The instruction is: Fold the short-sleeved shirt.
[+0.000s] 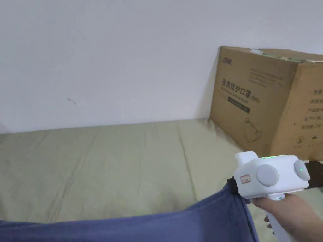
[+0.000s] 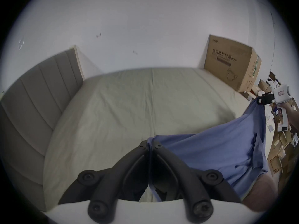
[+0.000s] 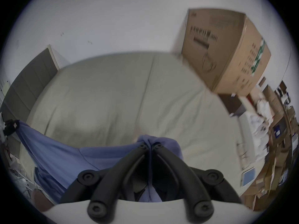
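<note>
A blue short-sleeved shirt [image 1: 176,225] hangs stretched in the air in front of the bed, its top edge taut between the two grippers. My right gripper [image 1: 231,186] is shut on one upper corner of the shirt [image 3: 103,154], with cloth bunched between its jaws [image 3: 149,144]. My left gripper [image 2: 149,144] is shut on the other corner, and the shirt [image 2: 218,151] runs from it over to the right gripper [image 2: 260,100] at the far right. The shirt's lower part hangs below the frames.
A bed with a pale green sheet [image 1: 110,164] lies ahead, its padded headboard [image 2: 35,101] on the left. A large cardboard box [image 1: 271,97] stands on the bed's far right corner against the white wall. Boxes and clutter [image 3: 265,146] crowd the floor to the right.
</note>
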`<state>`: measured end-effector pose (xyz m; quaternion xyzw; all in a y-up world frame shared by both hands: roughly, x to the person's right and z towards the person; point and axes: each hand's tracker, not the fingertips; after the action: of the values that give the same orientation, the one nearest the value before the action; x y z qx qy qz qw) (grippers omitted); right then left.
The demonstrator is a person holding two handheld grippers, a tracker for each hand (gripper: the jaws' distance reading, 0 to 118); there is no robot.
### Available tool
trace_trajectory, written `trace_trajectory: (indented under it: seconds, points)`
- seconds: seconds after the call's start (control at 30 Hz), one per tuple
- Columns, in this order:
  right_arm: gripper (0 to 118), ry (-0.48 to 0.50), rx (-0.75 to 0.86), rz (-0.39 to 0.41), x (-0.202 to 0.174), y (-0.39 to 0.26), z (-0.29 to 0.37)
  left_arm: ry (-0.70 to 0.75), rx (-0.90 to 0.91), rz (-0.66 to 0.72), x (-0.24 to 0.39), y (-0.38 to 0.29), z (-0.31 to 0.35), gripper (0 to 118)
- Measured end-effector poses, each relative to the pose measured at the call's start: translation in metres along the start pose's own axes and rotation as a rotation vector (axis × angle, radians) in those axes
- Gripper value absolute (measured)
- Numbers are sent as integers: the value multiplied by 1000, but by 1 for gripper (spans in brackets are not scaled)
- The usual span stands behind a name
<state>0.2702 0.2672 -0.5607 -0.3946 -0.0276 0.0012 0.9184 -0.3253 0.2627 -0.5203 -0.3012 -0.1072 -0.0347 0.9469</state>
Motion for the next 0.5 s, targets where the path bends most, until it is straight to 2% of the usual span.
trace_trajectory:
  seconds: [0.07, 0.2, 0.27, 0.5]
  points:
    - [1, -17, 52, -15, -2, 16, 47, 23, 45, -23, -1, 23, 20, 2]
    - [1, -44, 194, -37, 0, 65, 100, 48, 133, -45, -5, 73, 54, 2]
    - [1, -34, 249, -65, 2, 90, 118, 54, 160, -36, -10, 98, 61, 2]
    - [1, -84, 416, -62, -33, 184, 149, 94, 250, 1, -28, 187, 51, 2]
